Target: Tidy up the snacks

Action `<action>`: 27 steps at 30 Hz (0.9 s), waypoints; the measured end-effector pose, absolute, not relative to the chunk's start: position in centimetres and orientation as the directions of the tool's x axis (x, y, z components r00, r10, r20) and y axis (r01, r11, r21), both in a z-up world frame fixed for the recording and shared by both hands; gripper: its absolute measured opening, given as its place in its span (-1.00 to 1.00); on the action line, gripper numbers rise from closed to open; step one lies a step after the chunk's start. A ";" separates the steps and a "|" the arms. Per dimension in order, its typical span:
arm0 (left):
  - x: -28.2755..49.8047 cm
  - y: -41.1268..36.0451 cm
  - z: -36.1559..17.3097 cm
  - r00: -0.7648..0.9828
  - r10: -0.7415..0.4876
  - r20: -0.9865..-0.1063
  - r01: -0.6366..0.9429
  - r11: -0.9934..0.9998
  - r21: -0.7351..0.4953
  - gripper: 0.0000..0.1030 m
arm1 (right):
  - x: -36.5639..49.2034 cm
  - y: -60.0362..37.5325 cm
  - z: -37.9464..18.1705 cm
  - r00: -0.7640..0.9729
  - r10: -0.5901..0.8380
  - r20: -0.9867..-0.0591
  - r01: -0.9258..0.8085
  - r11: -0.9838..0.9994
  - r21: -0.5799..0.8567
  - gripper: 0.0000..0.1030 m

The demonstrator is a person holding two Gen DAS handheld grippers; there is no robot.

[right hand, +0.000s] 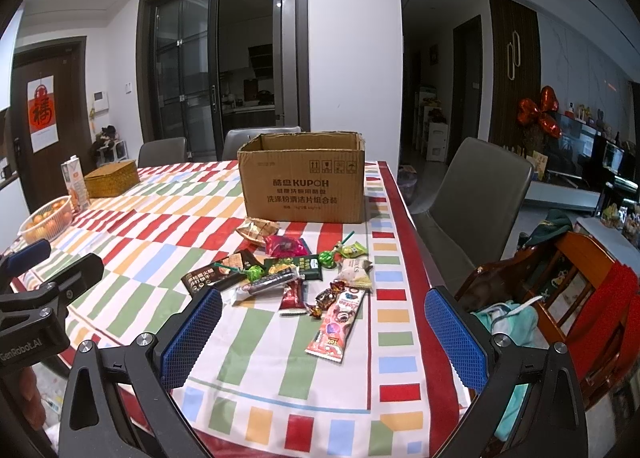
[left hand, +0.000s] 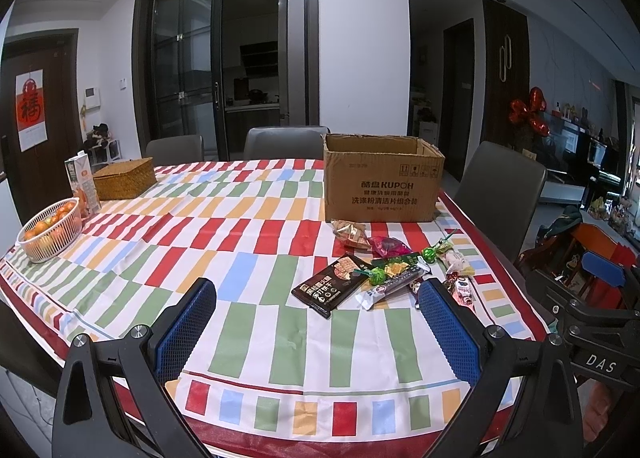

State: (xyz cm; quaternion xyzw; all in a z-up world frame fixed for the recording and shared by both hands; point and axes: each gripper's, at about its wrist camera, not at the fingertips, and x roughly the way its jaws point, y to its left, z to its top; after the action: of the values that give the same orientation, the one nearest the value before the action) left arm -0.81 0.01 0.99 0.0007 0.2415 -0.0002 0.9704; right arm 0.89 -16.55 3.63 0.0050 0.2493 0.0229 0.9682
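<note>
Blue-padded left gripper (left hand: 316,322) and right gripper (right hand: 323,328) both hang wide open, holding nothing. Snacks (right hand: 296,278) lie scattered on the tablecloth (right hand: 256,342) just beyond, cardboard box (right hand: 304,187) behind them. Looks like sorting hasn't started.

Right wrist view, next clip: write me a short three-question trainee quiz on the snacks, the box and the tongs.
1. True or false: the cardboard box stands open at the top, behind the snack pile.
2. Which packet lies nearest the camera? A) the pink cartoon packet B) the magenta packet C) the black cracker packet
3. Fill in: both the left tongs and the right tongs are ____ and hold nothing.

Key: 1 true; 2 A; 3 open.
</note>
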 end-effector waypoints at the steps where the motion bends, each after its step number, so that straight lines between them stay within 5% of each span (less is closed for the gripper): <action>1: -0.8 0.0 1.0 0.884 0.001 -0.468 0.000 1.000 0.002 1.00 | 0.9 -16.6 3.6 0.875 0.047 -0.482 -0.042 0.999 0.021 0.99; 20: -0.5 -0.6 0.2 0.882 -0.018 -0.471 0.035 0.999 0.029 0.99 | 1.1 -16.6 3.0 0.872 0.042 -0.488 -0.042 0.999 0.013 0.99; 27: 1.1 -1.1 -0.9 0.870 -0.045 -0.492 0.085 0.995 0.059 0.76 | 2.6 -16.8 2.0 0.861 0.046 -0.507 -0.054 0.999 -0.002 0.97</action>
State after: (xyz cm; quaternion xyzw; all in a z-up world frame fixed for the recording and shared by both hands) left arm 1.12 -1.14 -0.87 0.0396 0.2532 -0.0335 0.9660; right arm 2.62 -16.82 2.01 -0.0078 0.2625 0.0257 0.9646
